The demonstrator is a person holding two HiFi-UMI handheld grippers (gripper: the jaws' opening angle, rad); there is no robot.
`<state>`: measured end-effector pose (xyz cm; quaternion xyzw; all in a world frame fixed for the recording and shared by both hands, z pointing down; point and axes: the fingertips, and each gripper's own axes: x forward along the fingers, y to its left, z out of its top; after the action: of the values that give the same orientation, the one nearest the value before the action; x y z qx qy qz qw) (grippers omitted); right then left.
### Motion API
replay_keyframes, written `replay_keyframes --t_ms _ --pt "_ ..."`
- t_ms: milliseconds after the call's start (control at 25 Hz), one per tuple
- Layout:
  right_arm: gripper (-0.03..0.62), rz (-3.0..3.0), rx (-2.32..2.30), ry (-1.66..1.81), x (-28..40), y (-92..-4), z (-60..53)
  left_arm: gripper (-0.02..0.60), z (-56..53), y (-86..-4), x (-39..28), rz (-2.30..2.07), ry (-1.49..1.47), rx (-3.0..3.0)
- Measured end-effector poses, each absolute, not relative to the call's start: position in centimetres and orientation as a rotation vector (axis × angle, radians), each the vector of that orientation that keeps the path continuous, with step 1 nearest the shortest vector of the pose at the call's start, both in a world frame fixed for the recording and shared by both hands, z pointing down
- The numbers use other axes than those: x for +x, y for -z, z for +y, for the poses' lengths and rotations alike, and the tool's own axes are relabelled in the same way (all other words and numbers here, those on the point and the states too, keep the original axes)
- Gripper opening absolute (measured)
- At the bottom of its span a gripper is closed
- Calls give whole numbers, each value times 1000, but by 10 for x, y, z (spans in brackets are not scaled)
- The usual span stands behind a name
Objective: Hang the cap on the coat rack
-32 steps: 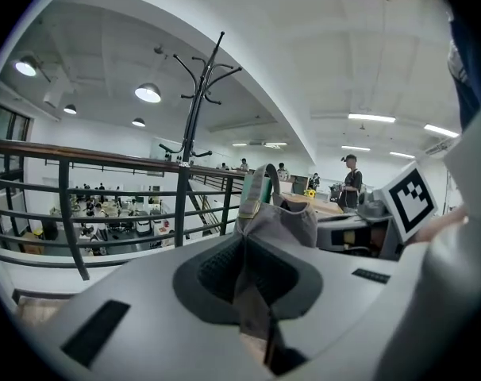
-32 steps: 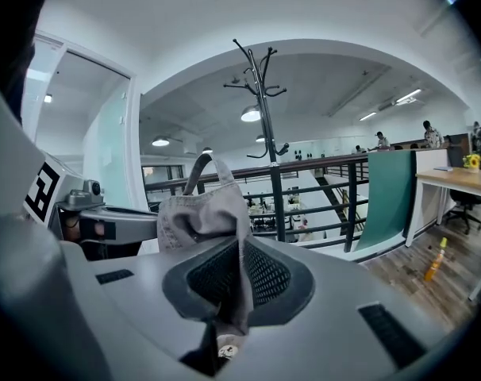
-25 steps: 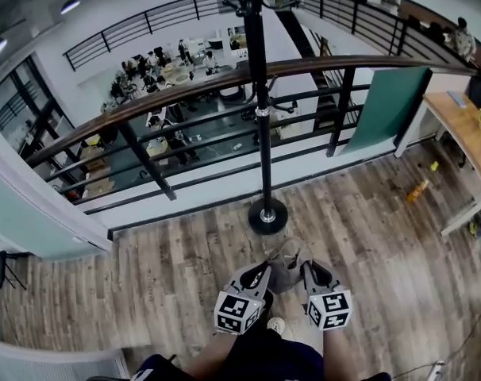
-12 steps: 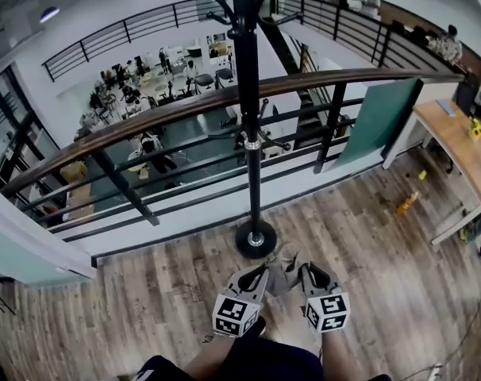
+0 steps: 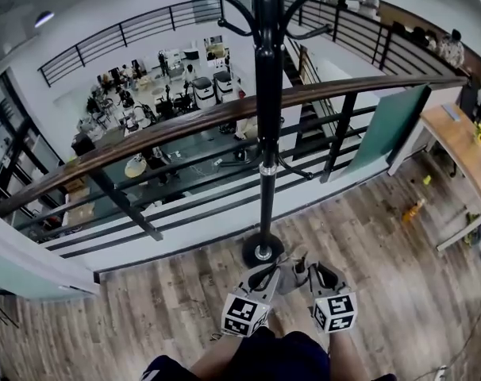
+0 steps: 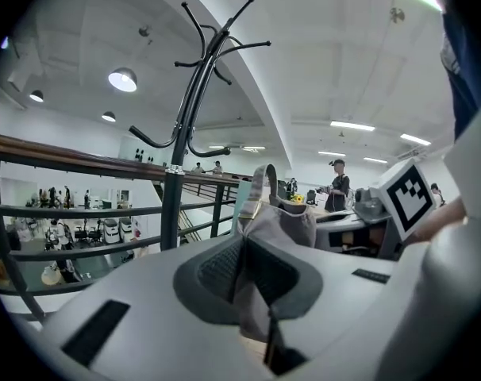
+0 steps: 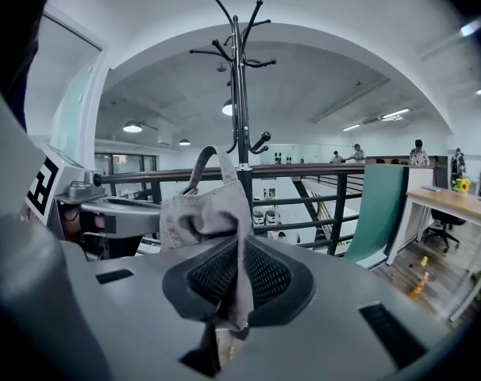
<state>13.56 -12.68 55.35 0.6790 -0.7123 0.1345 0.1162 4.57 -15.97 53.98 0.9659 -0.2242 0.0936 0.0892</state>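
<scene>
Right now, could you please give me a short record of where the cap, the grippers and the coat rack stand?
Left gripper: fingers shut on the cap
Right gripper: fingers shut on the cap
Cap: grey, held up between both grippers, not on the rack
Coat rack: black, upright by the railing, ahead of the cap; hooks bare

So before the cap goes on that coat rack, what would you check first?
1. Is the left gripper shut on the cap? Ok.
2. Is the right gripper shut on the cap too? Ok.
3. Is the coat rack upright and straight ahead? Ok.
4. Are its upper hooks bare? Ok.
5. Is the cap up at hook height? Not ok, it is held well below the hooks.
6. Which part of the cap will catch a hook? Cannot tell.
</scene>
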Motion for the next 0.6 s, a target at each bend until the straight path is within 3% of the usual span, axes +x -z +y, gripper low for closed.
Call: replay_keyframes --t_ms 600 --pt "40 -2117 1971 -369 146 -537 -171 21 -201 -524 57 -698 -262 2855"
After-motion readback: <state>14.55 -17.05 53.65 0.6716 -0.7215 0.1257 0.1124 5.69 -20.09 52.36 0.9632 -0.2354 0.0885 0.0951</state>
